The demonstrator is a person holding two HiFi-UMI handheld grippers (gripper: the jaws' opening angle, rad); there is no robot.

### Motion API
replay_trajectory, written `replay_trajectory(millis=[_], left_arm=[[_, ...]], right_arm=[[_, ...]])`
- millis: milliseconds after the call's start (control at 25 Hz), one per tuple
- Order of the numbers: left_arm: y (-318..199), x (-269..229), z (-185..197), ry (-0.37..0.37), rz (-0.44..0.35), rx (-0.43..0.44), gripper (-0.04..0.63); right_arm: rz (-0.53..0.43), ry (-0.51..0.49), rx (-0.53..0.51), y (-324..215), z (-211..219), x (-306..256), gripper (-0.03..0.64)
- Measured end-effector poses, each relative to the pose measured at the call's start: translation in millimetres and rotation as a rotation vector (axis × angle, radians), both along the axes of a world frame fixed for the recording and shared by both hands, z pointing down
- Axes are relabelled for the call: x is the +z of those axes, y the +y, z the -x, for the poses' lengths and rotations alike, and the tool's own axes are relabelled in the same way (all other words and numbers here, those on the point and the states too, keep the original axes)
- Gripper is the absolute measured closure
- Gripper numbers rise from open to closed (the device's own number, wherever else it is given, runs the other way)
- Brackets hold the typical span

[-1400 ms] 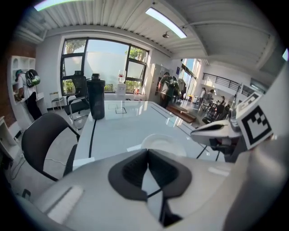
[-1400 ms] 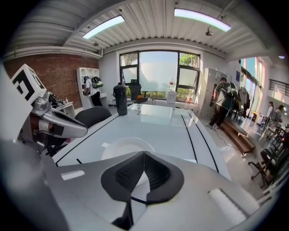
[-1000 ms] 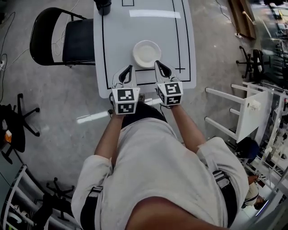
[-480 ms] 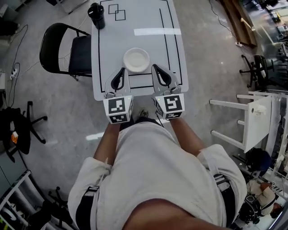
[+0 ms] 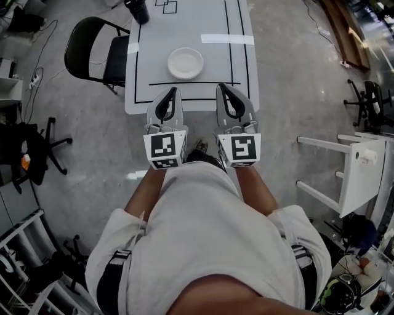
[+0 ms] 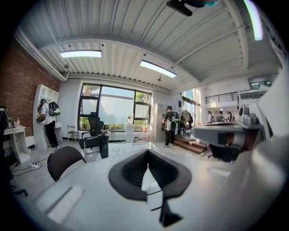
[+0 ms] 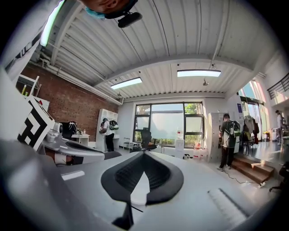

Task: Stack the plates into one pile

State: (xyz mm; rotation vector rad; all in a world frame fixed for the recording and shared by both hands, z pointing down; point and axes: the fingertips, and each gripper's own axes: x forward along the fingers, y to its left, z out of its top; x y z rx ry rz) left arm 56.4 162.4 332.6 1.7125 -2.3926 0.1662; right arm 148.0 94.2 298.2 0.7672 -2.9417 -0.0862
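Head view shows a long white desk (image 5: 234, 74) with black marked lines in the upper middle of the frame, and a black chair (image 5: 92, 46) beside it at the upper left. On the desk, just inside the near line, sits one round white pile of plates (image 5: 185, 63); how many plates are in it cannot be told from above. No other plate lies loose anywhere on the visible desk, so the stacking looks finished, with nothing left to gather.

Below the pile, off the near edge of the desk and apart from it, the left gripper (image 5: 173, 92) and right gripper (image 5: 221, 87) hang side by side. Each has its jaws pressed together on nothing, as both gripper views confirm. A black cup (image 5: 138, 9) stands at the far upper left corner.
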Motion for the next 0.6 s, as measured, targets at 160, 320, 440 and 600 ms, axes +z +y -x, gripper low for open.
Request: replay_trajectory(millis=[160, 320, 440, 600], left_arm=[[4.6, 4.1, -17.5, -0.002, 0.016, 0.011, 0.592], [1.5, -8.6, -34.3, -0.023, -0.006, 0.025, 0.592], [1.0, -10.9, -43.3, -0.034, -0.005, 0.031, 0.592], [-0.2, -8.3, -52.1, -0.034, 0.011, 0.043, 0.592]], right_arm=[[0.017, 0.007, 0.030, 5.9, -23.7, 8.5, 0.617], [0.017, 0.009, 0.027, 8.8, -42.3, 7.6, 0.617], [0.026, 0.010, 0.028, 9.2, -49.3, 10.1, 0.617], [0.036, 0.011, 0.021, 8.3, -54.3, 10.3, 0.617]])
